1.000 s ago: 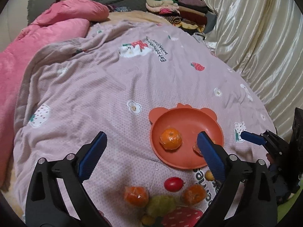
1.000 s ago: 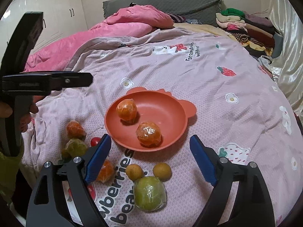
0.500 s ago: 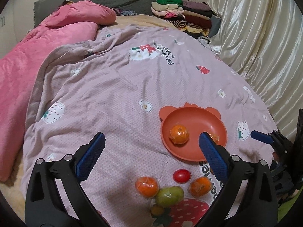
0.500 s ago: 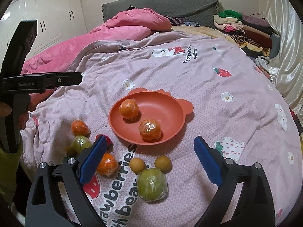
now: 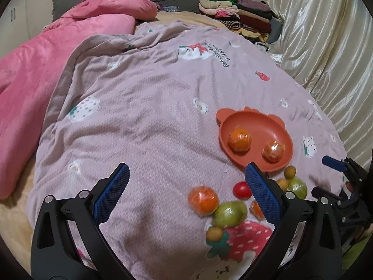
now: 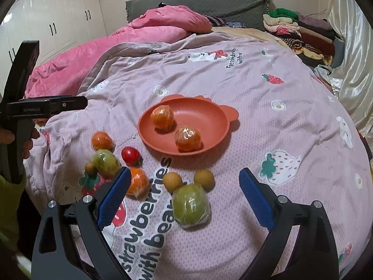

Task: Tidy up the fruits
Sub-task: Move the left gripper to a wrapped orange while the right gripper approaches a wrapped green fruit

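Pink strawberry-print bedspread (image 6: pixel 268 121): plastic-wrapped green fruit (image 6: pixel 191 206) lying loose just ahead of wide-open, empty right gripper (image 6: pixel 183 194), orange bear-eared plate (image 6: pixel 209 119) beyond (left gripper (image 5: pixel 186 190) likewise spread, empty, farther off).

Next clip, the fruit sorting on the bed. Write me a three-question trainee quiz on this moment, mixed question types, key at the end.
1. How many wrapped oranges lie in the orange plate?
2. True or false: the right gripper is shut on the green fruit.
3. Which lies closest to the red tomato? A) the stacked clothes B) the orange by the right gripper's left finger C) the pink duvet

Key:
1. Two.
2. False: it is open and holds nothing, as is the left gripper.
3. B
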### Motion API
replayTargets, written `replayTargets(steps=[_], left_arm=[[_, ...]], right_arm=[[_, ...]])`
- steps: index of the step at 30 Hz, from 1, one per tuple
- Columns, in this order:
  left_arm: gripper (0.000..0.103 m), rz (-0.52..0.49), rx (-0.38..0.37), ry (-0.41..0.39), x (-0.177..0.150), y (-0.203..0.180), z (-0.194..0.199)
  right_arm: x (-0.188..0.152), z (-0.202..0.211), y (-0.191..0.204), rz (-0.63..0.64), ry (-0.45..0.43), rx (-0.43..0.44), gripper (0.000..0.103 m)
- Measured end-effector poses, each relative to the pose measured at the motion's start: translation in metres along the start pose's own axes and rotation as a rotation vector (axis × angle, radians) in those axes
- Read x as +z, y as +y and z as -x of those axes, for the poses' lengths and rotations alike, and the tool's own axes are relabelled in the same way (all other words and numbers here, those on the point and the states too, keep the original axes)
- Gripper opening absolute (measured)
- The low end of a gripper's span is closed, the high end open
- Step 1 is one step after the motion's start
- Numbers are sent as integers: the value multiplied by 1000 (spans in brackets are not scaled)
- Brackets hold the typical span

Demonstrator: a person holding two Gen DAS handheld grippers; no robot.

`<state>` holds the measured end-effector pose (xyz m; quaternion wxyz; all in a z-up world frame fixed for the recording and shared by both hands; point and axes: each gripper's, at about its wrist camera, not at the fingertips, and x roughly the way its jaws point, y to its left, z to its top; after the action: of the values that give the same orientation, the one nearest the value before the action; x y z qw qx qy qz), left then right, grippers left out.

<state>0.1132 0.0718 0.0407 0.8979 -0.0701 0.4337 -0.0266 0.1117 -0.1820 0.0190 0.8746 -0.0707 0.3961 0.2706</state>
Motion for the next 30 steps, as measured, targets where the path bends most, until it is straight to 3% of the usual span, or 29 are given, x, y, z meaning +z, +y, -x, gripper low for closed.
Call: replayTargets(steps=[14, 24, 30], left_arm=[[92, -43, -12, 83, -29, -1, -17], [61, -47, -90, 146, -35, -7, -35], [51, -27, -120, 176, -34, -7, -47]], right_arm=[[-19, -4, 4, -5, 45, 3, 93], [-29, -9, 6, -2, 66, 6, 93], [-33, -16, 7, 3, 78, 14, 93]])
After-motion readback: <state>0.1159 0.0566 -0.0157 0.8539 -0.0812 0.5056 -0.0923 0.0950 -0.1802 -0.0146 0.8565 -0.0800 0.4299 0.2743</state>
